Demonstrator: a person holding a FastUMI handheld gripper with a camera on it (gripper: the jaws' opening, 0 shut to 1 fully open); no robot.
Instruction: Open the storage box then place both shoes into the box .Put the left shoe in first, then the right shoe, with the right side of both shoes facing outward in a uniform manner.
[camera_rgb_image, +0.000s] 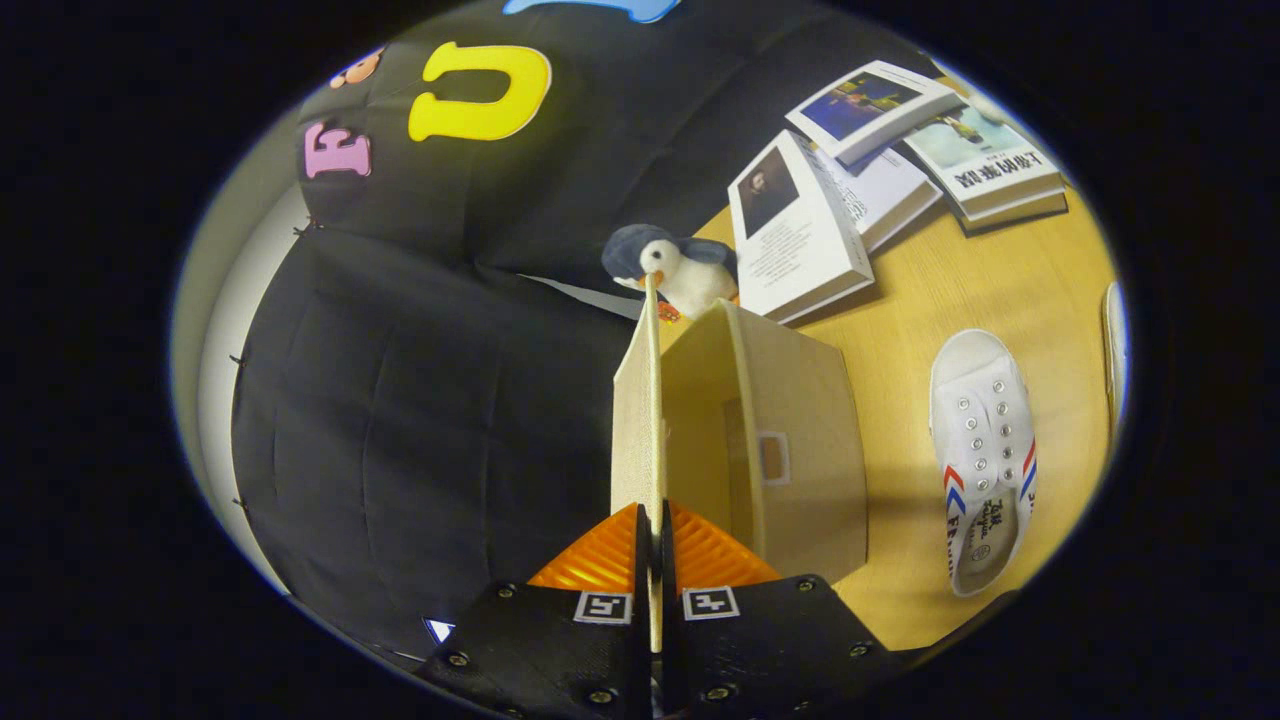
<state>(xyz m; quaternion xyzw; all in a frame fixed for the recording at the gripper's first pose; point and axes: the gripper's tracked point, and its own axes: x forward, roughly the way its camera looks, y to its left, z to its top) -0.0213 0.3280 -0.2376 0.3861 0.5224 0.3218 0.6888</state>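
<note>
My gripper (654, 545) is shut on the beige lid (636, 420) of the storage box (800, 440), both fingers pressing on its thin edge. The lid stands swung up, edge-on to me, running away from the fingers. To the right of the lid the box is open and its hollow inside shows, with a small label window on its side wall. A white canvas shoe (982, 460) with red and blue stripes lies on the wooden table (960, 290) to the right of the box, opening toward me. The edge of another white shoe (1113, 350) shows farther right.
A plush penguin (672, 268) sits just beyond the box. Several books (800, 235) lie on the table past it, stacked and overlapping. The black cloth wall closes the left and far side.
</note>
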